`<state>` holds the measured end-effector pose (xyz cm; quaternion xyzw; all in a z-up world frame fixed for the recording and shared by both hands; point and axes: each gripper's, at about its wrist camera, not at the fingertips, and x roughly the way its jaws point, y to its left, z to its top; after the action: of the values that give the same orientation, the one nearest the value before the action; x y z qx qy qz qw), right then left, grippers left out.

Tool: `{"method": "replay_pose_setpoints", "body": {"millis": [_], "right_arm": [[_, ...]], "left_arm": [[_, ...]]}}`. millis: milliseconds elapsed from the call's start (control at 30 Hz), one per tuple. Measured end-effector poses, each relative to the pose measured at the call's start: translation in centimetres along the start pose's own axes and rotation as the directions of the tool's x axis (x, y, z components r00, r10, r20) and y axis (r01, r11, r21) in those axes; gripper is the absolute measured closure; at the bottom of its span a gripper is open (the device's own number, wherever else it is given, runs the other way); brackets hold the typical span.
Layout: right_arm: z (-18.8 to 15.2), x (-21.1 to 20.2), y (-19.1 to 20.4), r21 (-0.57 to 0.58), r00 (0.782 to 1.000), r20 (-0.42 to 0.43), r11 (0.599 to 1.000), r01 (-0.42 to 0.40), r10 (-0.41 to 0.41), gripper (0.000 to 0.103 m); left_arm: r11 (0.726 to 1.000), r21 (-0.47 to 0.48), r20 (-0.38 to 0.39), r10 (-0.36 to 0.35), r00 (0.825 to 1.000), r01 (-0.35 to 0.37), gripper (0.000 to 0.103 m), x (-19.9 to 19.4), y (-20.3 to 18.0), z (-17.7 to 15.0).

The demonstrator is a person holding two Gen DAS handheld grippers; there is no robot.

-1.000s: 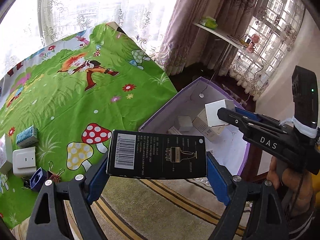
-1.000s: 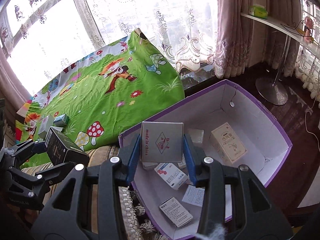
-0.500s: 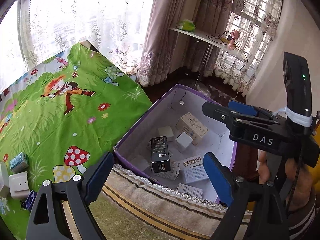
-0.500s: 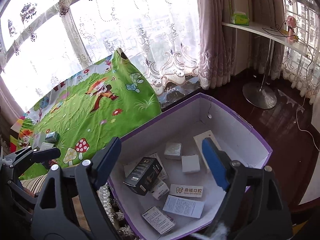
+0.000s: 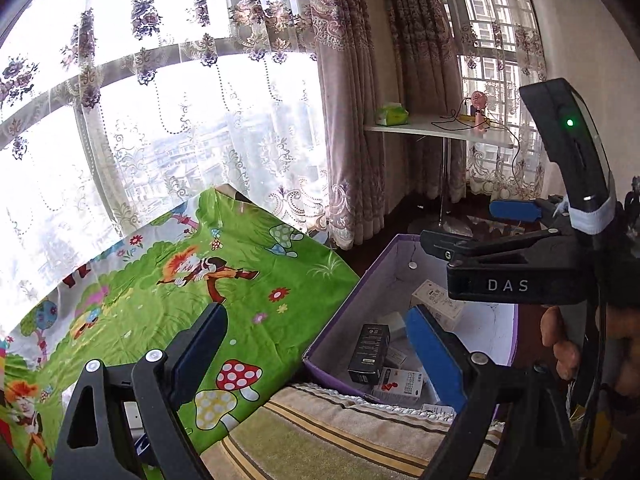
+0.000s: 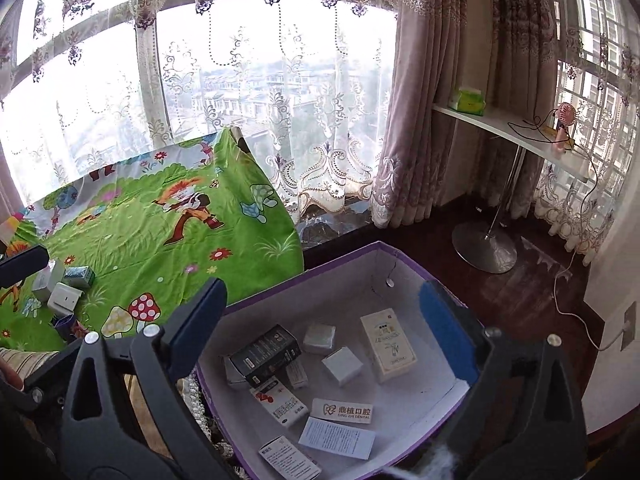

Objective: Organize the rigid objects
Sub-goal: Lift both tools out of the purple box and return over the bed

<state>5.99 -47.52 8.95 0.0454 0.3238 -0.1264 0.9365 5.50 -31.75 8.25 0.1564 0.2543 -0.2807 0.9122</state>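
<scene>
A purple box with a white inside (image 6: 404, 258) stands on the floor and holds several small cartons. Among them are a black box (image 6: 266, 354), a tall cream carton (image 6: 388, 344), a white cube (image 6: 343, 365) and a red-and-white carton (image 6: 280, 404). My right gripper (image 6: 324, 320) hovers above the box with its jaws opening wide and nothing between them. My left gripper (image 5: 316, 348) is open and empty over the purple box's near rim (image 5: 340, 320), with the black box (image 5: 369, 354) below it. A teal box (image 6: 80, 276) and a white box (image 6: 64, 298) lie on the green cartoon cloth (image 6: 160, 220).
A striped beige towel (image 5: 320, 440) lies at the box's near side. The right gripper (image 5: 472, 226) and the person's hand (image 5: 560, 344) fill the right of the left wrist view. A side table's metal stand (image 6: 484, 248) and a white cable (image 6: 568, 292) are on the dark floor.
The left gripper let the black box fall into the purple box and rose. The right gripper opened, dropping its pale square box inside, and lifted. Both views tilted up.
</scene>
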Motion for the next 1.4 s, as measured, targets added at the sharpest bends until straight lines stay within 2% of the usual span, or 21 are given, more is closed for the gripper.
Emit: {"method": "replay_pose_setpoints", "body": {"millis": [67, 133, 300, 500, 633, 800, 1167, 1400], "right_arm": [[0.0, 0.3, 0.0, 0.026, 0.998, -0.033, 0.998, -0.052, 0.052, 0.005], [-0.3, 0.5, 0.1, 0.052, 0.988, -0.049, 0.988, -0.144, 0.147, 0.005], [-0.9, 0.9, 2.6, 0.01, 0.98, -0.09, 0.984, -0.178, 0.178, 0.005], [-1.4, 0.9, 5.6, -0.042, 0.963, -0.133, 0.969, -0.242, 0.235, 0.005], [-2.0, 1.0, 7.3, -0.071, 0.948, -0.167, 0.956, -0.285, 0.27, 0.005], [-2.6, 1.4, 9.6, -0.096, 0.927, -0.217, 0.938, -0.332, 0.305, 0.005], [-3.3, 1.8, 15.0, -0.188, 0.892, -0.289, 0.893, -0.408, 0.347, 0.005], [-3.8, 1.7, 20.3, -0.33, 0.871, -0.337, 0.821, -0.465, 0.358, 0.005]], "left_arm": [[1.0, -0.016, -0.017, -0.018, 1.0, 0.017, 0.011, -0.2, 0.7, -0.1], [0.999, -0.022, -0.044, -0.036, 0.998, 0.035, 0.011, -0.3, 1.4, -0.4], [0.994, -0.085, -0.087, -0.068, 0.994, 0.061, 0.011, -0.5, 3.1, -1.9], [0.984, -0.177, -0.123, -0.04, 0.992, 0.018, 0.011, -1.0, 6.2, -3.4], [0.967, -0.252, -0.151, 0.011, 0.988, -0.049, 0.011, -1.4, 9.2, -4.8], [0.929, -0.356, -0.2, 0.026, 0.98, -0.097, 0.011, -1.8, 13.0, -7.0], [0.849, -0.472, -0.272, 0.116, 0.955, -0.238, 0.011, -3.8, 20.4, -11.0], [0.785, -0.528, -0.333, 0.16, 0.929, -0.324, 0.012, -4.8, 24.7, -13.5]]}}
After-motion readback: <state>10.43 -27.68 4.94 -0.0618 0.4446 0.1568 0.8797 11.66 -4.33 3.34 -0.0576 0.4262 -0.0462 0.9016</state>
